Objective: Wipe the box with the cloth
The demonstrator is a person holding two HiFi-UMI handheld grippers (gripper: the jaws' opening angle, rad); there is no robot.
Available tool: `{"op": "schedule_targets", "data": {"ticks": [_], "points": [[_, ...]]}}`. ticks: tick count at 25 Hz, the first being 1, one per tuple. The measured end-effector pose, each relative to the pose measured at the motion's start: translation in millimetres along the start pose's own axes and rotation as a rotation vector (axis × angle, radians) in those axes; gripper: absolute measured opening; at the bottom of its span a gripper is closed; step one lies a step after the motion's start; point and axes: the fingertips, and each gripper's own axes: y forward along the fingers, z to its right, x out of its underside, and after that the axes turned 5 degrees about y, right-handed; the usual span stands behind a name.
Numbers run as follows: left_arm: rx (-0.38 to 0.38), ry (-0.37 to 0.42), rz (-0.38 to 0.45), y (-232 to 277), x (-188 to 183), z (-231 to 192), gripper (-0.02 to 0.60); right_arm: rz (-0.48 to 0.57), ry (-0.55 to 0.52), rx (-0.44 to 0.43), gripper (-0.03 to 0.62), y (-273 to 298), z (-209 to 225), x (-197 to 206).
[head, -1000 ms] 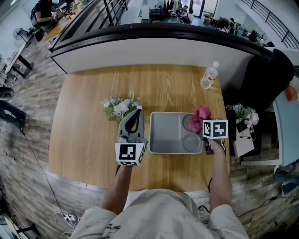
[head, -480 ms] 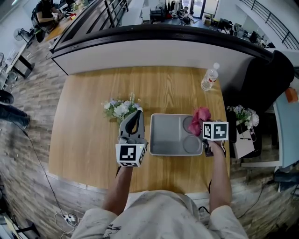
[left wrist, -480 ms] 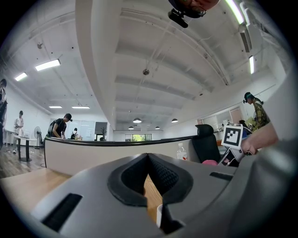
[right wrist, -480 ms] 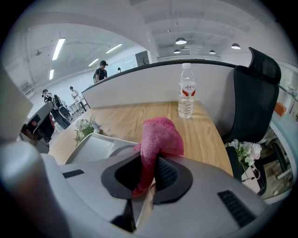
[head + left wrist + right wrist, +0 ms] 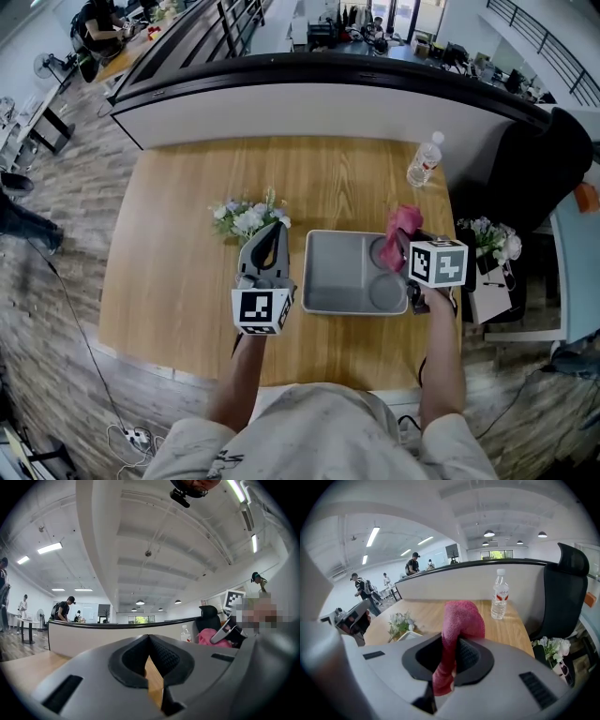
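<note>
My right gripper has its jaws clamped on the pink cloth. The cloth rises out of them and folds over at the top, above the far right corner of the grey box. I cannot tell whether cloth and box touch. The box lies open side up near the table's near edge. Its long axis runs left to right along that edge, with two round recesses at its right end. My left gripper sits just beside the box's left side, jaws closed on nothing and pointing towards the far edge. Flowers lie just beyond it, and a water bottle stands at the far right corner.
</note>
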Motion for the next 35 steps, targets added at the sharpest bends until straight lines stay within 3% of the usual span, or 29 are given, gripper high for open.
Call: {"op": "schedule_targets", "data": {"ticks": [9, 17, 24, 35], "points": [[-0.039, 0.008, 0.009, -8.2, -5.6, -11.0, 0.014, 0.108, -0.076, -0.126, 0.063, -24.9, -61.3, -44.1], [-0.072, 0.012, 0.015, -17.4, -9.9, -20.5, 0.014, 0.139, -0.152, -0.2, 0.063, -31.1, -106.6, -59.4], [-0.109, 0.018, 0.019, -24.2, -12.8, -30.1, 0.014, 0.126, -0.193, -0.257, 0.063, -24.1, -134.6, -58.5], [-0.166, 0.011, 0.004, -41.7, -4.2, -48.3, 0.014, 0.03, -0.242, -0.321, 0.063, 5.1, -175.3, -22.1]]}}
